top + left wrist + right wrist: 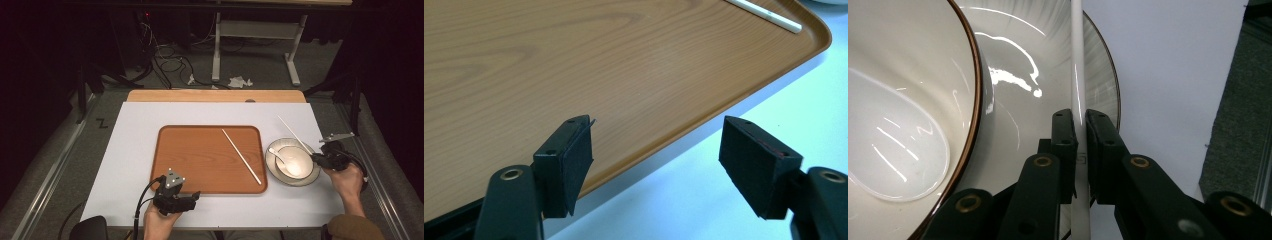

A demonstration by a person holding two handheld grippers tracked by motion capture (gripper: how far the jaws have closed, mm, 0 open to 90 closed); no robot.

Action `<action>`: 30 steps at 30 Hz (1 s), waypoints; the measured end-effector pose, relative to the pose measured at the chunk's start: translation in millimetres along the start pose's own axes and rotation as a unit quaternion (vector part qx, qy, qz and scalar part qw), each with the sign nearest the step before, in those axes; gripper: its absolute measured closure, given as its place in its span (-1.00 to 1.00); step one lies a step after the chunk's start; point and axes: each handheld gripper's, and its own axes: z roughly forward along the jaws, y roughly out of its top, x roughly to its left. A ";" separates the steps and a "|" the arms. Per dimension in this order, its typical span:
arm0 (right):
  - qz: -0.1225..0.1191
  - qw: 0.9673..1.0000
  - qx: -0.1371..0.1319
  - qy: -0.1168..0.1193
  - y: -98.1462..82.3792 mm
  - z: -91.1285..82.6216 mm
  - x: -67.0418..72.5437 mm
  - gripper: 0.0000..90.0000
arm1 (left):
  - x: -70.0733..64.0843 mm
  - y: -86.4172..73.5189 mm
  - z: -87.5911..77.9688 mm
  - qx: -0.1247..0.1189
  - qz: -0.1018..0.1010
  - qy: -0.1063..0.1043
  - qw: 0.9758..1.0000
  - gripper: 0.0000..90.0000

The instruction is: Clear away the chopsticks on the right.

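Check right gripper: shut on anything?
Shut. The right gripper pinches a white chopstick between its jaws, over the plate rim.

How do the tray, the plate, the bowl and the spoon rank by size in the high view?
1. Tray
2. Plate
3. Bowl
4. Spoon

A white sheet (140,150) is covering the wooden table (215,95). Beyond it, cables (167,62) and crumpled paper (240,81) are lying on the grey floor (260,65).
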 end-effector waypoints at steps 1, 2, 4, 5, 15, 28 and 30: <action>0.000 1.000 -0.006 0.000 -0.2 -1.3 0.0 0.87 | -0.1 0.1 0.1 0.000 0.000 0.000 1.000 -0.35; 0.004 1.000 -0.009 -0.001 -0.3 -2.5 0.1 0.87 | -0.3 0.4 0.3 0.000 0.000 -0.001 1.000 -0.34; 0.008 1.000 -0.022 0.002 -0.8 -5.1 -0.2 0.88 | -0.4 0.7 0.8 0.000 0.001 -0.003 1.000 -0.34; 0.009 1.000 -0.024 0.002 -1.1 -6.6 0.1 0.88 | -0.8 1.0 1.2 0.001 0.001 -0.003 1.000 -0.34; 0.024 0.996 -0.083 0.013 -8.2 -28.0 1.8 0.88 | -2.4 6.2 5.9 0.002 0.012 -0.015 1.000 -0.34; 0.033 0.990 -0.133 0.020 -19.7 -62.5 20.6 0.88 | -8.1 17.1 19.5 0.014 0.039 -0.040 0.998 -0.35; 0.026 0.990 -0.140 0.023 -21.0 -67.9 25.2 0.88 | -9.2 18.6 21.5 0.014 0.042 -0.043 0.998 -0.35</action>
